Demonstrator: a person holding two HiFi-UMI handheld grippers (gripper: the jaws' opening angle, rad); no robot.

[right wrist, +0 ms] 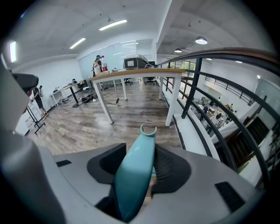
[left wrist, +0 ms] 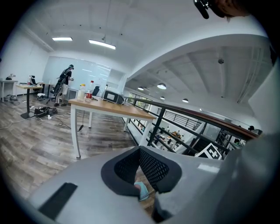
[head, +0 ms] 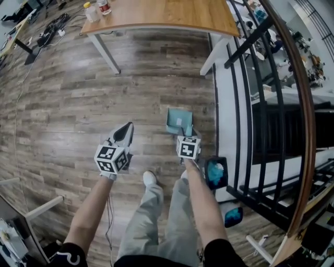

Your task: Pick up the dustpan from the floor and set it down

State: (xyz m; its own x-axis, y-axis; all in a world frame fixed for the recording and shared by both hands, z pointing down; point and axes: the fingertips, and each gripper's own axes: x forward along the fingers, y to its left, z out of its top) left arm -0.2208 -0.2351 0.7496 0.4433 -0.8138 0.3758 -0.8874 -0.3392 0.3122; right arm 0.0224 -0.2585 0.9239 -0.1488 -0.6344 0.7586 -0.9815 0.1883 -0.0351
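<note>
Head view looks steeply down on a grey-brown wood-plank floor (head: 78, 104) that fills most of the room. At 12 o'clock stands a light wooden tabletop on white legs (head: 172, 13), with a few bottles (head: 98, 9) at its near left corner. A tangle of black cables (head: 49, 28) lies on the floor at 10 to 11 o'clock. From 1 round to 5 o'clock runs a black metal railing with a curved wooden handrail (head: 312, 125), set on a white ledge (head: 224, 104); a lower level shows beyond the bars.

The teal plastic dustpan (head: 177, 121) sits on the floor close beside that ledge, at 12 o'clock from the person's right hand, its handle pointing back toward the person. The right gripper (head: 187, 133) points down at it. In the right gripper view its fingers (right wrist: 167, 168) have come in on the handle, which fills the gap between the pads and sticks out past the tips.

The left gripper (head: 124, 133) hovers at 9 o'clock from the dustpan, clear of it. Its fingers (left wrist: 152, 168) stand apart with nothing between the pads.

The floor is open from 7 round to 11 o'clock. The tight side is the ledge and railing, just past the dustpan's right edge. The table's legs stand well apart from the dustpan at 12 o'clock.
</note>
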